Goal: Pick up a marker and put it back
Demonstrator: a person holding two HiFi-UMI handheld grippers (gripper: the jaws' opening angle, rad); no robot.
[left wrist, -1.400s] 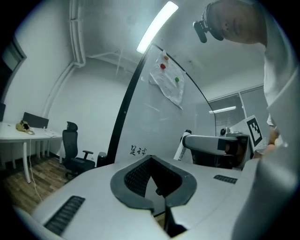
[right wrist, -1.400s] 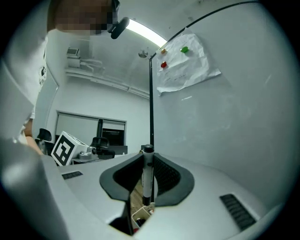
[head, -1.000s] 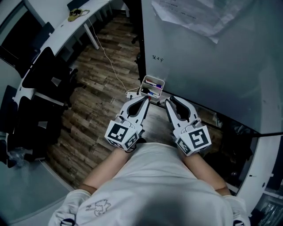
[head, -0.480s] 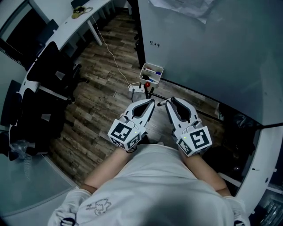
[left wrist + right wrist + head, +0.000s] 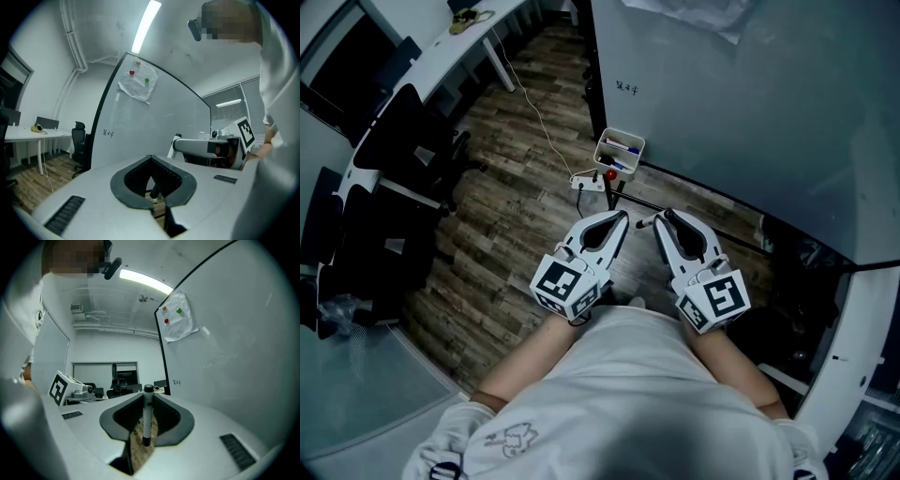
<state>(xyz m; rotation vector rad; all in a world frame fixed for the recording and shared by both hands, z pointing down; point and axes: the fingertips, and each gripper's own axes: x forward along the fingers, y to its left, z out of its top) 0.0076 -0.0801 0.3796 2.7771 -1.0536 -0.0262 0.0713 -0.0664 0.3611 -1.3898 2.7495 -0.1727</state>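
Between right gripper [image 5: 146, 398] jaws, clamped marker [image 5: 146, 420], faint in head view, left gripper [image 5: 151, 159] closed.

upright marker [image 5: 147, 416], clamped by hand-held gripper [image 5: 146, 430]

I'm looking into an office. A big whiteboard [image 5: 750, 112] fills one side, with a sheet of paper [image 5: 137, 84] pinned up by coloured magnets and a small tray [image 5: 620, 153] of markers [image 5: 623, 148] on its lower edge. Long white desks [image 5: 21, 134] and black swivel chairs [image 5: 79, 140] stand on a wood-plank floor [image 5: 506, 197] under a ceiling strip light [image 5: 145, 23].
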